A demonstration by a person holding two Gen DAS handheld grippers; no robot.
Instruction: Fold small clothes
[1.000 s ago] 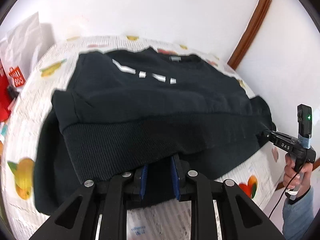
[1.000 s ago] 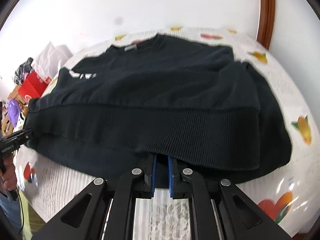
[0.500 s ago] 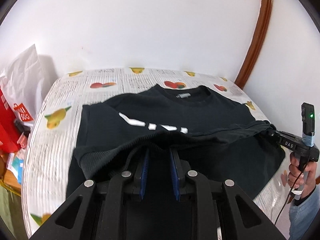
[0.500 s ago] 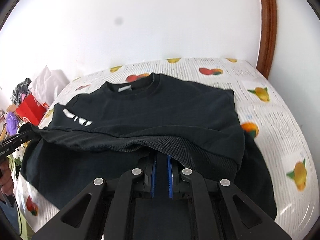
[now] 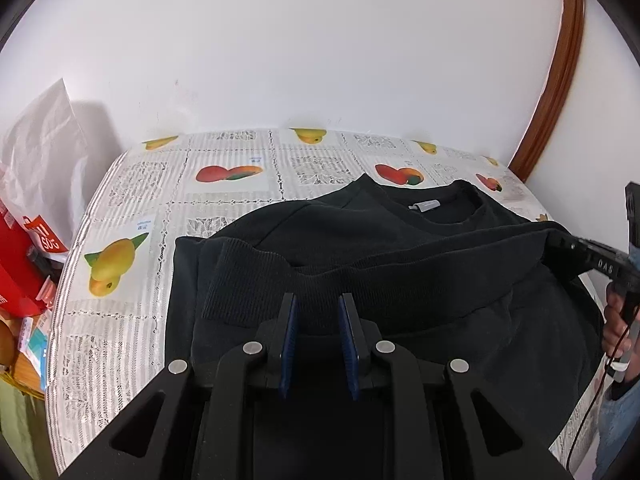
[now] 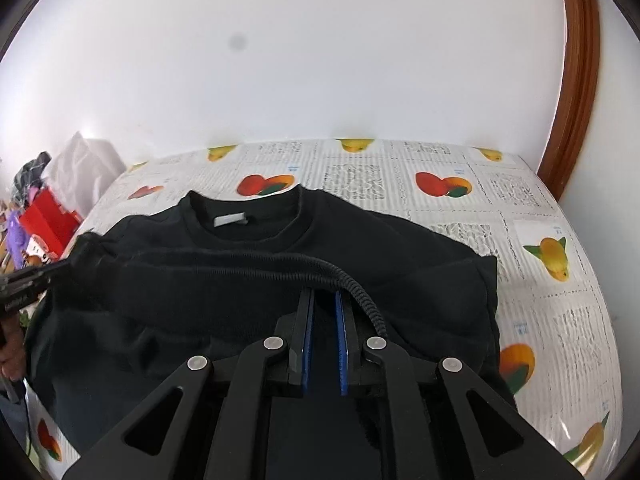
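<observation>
**Hem carried up over the black sweatshirt**

The white wall point(image 5: 320, 48) closes off the back, and the table's fruit-print cloth point(image 5: 224, 168) runs right up to it, a broad bare strip showing beyond the sweatshirt's collar. The black sweatshirt point(image 6: 420, 256) lies across the middle of that cloth, collar toward the wall, its ribbed hem point(image 5: 256, 276) lifted and doubled back over the body. The left gripper point(image 5: 318, 308) has its blue pads pinched on the hem; the right gripper point(image 6: 325, 300) grips the same hem, further along. Left of the sweatshirt, off the table's edge, a red bag point(image 5: 20, 256) stands. Right of it, wooden trim point(image 6: 580, 80) climbs the wall.
</observation>
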